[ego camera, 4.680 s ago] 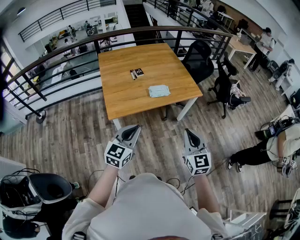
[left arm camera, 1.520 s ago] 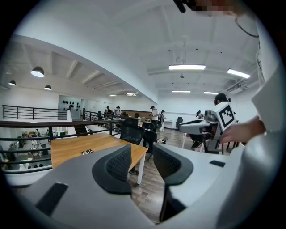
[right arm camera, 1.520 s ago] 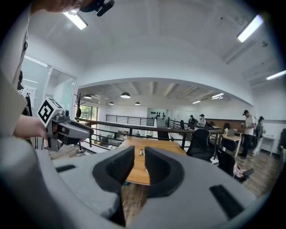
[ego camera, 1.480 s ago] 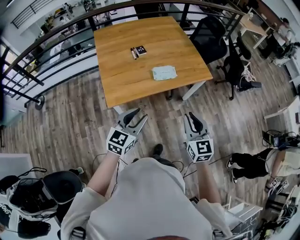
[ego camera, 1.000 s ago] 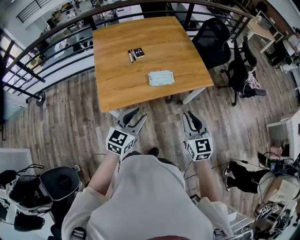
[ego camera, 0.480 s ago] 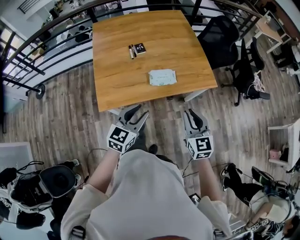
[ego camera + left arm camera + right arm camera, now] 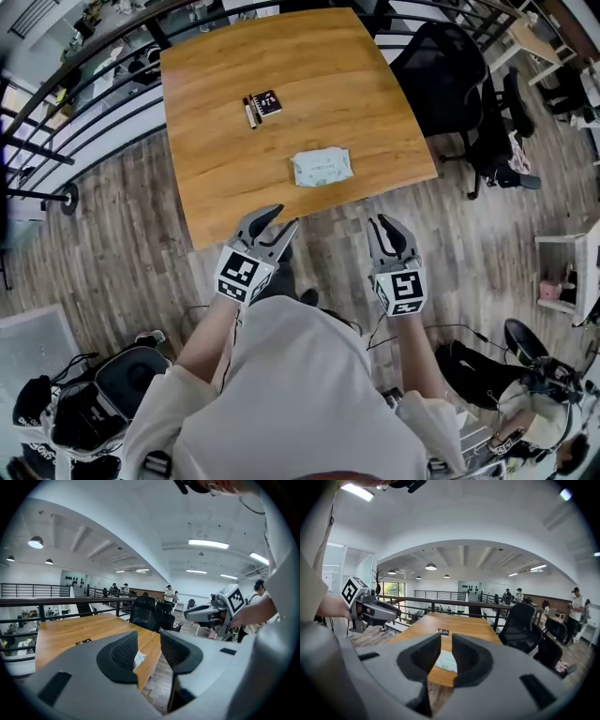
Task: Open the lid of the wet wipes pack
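On the wooden table (image 7: 328, 84), a flat wet wipes pack (image 7: 322, 167) (contents hidden).

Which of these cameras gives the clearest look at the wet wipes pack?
The head view: the wet wipes pack lies whole and unobstructed on the table. Each gripper view shows only a small, distant sliver beyond its jaws.

Wet wipes pack (image 7: 322, 167): one soft, flat, rectangular pouch, pale mint-white with faint print. Lies flat on the wooden table (image 7: 309, 66), near its front edge, long side crosswise. Ahead of and between the left gripper (image 7: 277, 221) and the right gripper (image 7: 392, 225), apart from both. Lid detail too small to tell.
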Demonstrator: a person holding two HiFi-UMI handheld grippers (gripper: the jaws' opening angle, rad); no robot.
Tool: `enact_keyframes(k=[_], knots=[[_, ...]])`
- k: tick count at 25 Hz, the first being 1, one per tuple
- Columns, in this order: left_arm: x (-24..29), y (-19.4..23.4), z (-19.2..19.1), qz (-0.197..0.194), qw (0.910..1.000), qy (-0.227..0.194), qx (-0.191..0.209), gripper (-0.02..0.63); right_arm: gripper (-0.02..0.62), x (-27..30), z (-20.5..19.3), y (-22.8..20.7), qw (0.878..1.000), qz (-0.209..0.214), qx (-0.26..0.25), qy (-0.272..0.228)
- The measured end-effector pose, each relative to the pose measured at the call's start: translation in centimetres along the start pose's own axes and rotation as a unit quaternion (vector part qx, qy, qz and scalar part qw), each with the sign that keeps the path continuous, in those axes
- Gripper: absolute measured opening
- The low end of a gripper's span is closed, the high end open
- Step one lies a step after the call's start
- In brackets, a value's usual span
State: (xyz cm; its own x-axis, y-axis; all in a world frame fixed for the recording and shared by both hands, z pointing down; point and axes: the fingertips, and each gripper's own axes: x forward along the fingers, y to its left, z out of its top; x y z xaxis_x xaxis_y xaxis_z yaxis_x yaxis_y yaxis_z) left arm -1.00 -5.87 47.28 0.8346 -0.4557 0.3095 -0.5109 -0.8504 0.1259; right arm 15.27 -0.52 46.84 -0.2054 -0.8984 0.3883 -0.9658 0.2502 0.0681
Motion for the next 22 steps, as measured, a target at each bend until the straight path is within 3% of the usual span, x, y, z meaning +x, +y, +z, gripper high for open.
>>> enact_keyframes(k=[11, 22], knots=[[7.6, 7.0, -2.7, -0.056, 0.9977, 0.038, 0.004, 0.146, 0.058, 9.4, -1.4, -2.3, 0.999, -0.010, 0.002, 0.053], [13.0, 9.2, -6.7, -0.084, 0.9941, 0.069, 0.000, 0.152, 0.058, 15.2, -4.5, -3.0, 0.995, 0.013, -0.007, 0.100]])
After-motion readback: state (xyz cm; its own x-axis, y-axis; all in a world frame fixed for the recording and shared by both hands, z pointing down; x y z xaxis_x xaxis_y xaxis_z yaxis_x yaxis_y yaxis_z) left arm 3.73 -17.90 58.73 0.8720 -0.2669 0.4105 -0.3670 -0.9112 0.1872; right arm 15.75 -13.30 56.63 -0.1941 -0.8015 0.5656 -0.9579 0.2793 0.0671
